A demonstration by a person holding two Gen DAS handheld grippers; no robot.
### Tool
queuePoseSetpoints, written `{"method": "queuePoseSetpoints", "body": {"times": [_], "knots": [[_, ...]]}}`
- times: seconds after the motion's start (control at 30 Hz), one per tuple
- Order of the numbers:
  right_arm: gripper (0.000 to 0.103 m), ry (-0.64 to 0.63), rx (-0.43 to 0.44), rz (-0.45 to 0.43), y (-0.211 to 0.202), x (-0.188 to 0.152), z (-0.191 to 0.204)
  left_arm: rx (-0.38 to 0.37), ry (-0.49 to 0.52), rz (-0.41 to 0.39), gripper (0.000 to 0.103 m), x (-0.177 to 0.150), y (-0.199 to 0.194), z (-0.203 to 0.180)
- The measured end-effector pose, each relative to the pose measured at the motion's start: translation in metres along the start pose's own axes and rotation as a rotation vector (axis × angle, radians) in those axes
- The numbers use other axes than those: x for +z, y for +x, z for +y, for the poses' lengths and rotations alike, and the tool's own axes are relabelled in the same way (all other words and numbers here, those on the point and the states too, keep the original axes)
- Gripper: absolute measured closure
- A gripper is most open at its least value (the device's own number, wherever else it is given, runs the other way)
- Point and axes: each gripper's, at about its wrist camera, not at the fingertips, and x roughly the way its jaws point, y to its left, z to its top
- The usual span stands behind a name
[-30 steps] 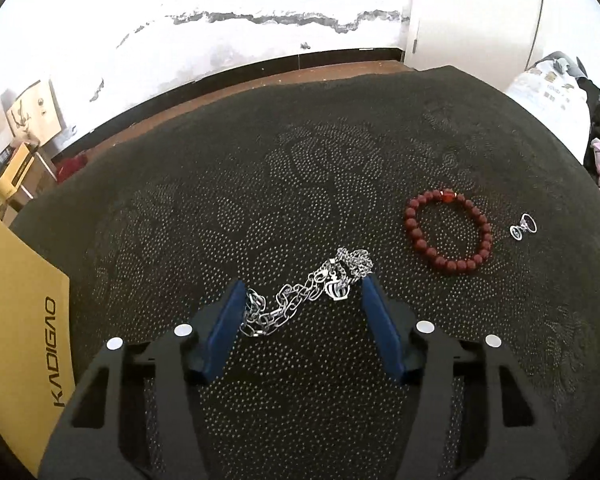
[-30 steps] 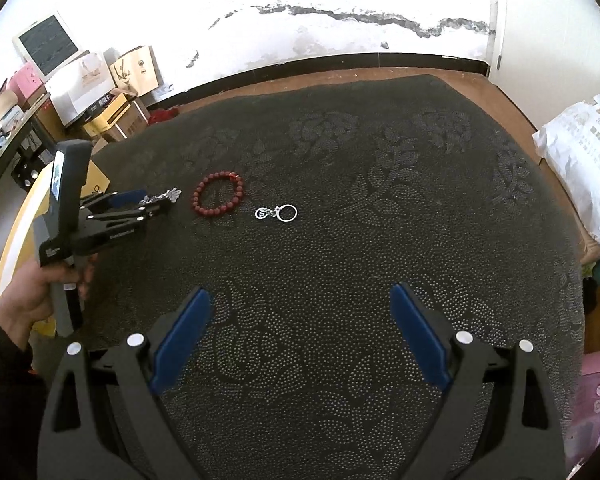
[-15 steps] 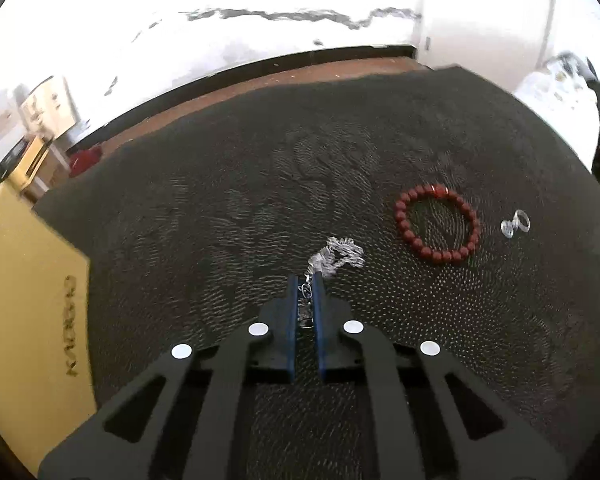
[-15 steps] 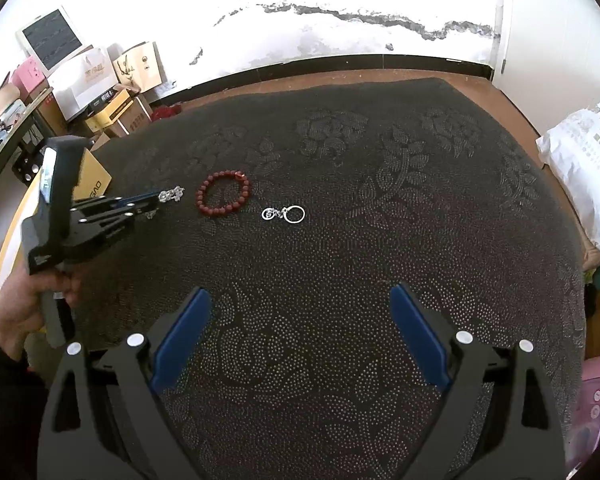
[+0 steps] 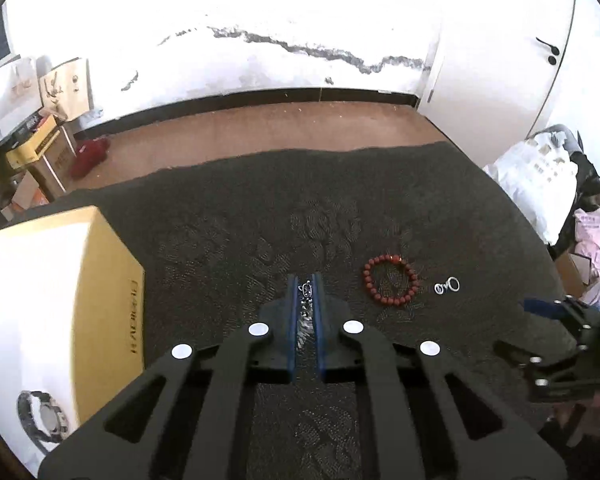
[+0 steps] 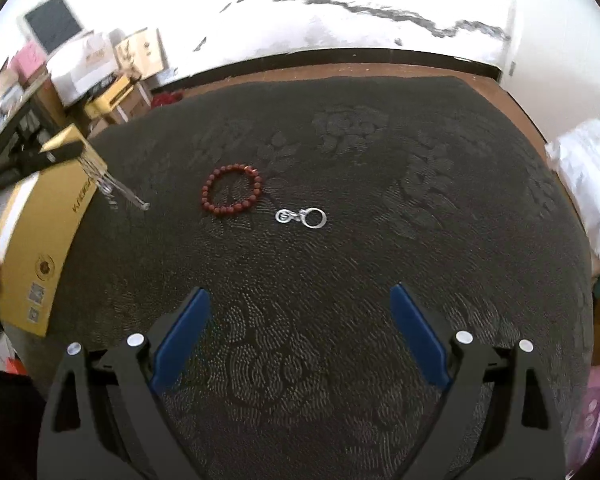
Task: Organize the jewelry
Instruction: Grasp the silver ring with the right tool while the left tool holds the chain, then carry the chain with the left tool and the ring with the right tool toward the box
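A silver chain [image 5: 306, 304] is clamped between the closed fingers of the left gripper [image 5: 305, 280] and is held above the dark cloth [image 5: 260, 220], beside the yellow box [image 5: 112, 280]. A watch [image 5: 44, 420] is already seen lying in that box. The red bead bracelet [image 6: 232, 194] and the small ring charm [image 6: 302, 217] are left on the cloth, untouched. The right gripper [image 6: 300, 312] is spread wide with nothing in it, so most of the sorting is judged to remain.

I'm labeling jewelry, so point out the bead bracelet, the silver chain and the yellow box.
bracelet [image 6: 256, 186]: right wrist view, a bead.
chain [image 5: 307, 312]: left wrist view, links between the pads.
box [image 6: 44, 240]: right wrist view, yellow side.
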Motion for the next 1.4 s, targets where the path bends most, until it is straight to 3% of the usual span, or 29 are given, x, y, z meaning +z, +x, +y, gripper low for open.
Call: {"method": "queuePoseSetpoints", "body": {"times": [0.27,0.37,0.6,0.7,0.73,0.83,0.93,1.4], "knots": [[0.015,-0.115,-0.061,0.055,0.054,0.018,-0.001,-0.023,-0.018,-0.010,0.096,-0.001,-0.013,-0.001],[0.023,-0.147,-0.052,0.063,0.072,0.027,-0.003,-0.032,-0.011,-0.008,0.096,-0.002,-0.012,-0.004],[0.023,-0.224,0.005,0.020,0.083,0.035,-0.009,-0.046,-0.008,0.008,0.096,-0.006,-0.005,-0.010],[0.034,-0.241,0.020,0.006,0.082,0.038,-0.008,-0.046,-0.011,0.020,0.096,-0.007,-0.001,-0.008],[0.046,-0.243,0.015,0.000,0.082,0.039,-0.008,-0.047,-0.012,0.022,0.096,-0.008,0.000,-0.009],[0.060,-0.262,0.020,0.001,0.080,0.039,-0.004,-0.052,-0.007,0.033,0.096,-0.011,0.005,-0.013],[0.082,-0.297,0.020,0.007,0.078,0.039,0.011,-0.052,0.000,0.044,0.096,-0.013,0.010,-0.017],[0.084,-0.250,-0.016,-0.006,0.062,0.040,0.016,-0.043,0.017,0.094,0.096,-0.027,0.028,-0.030]]}}
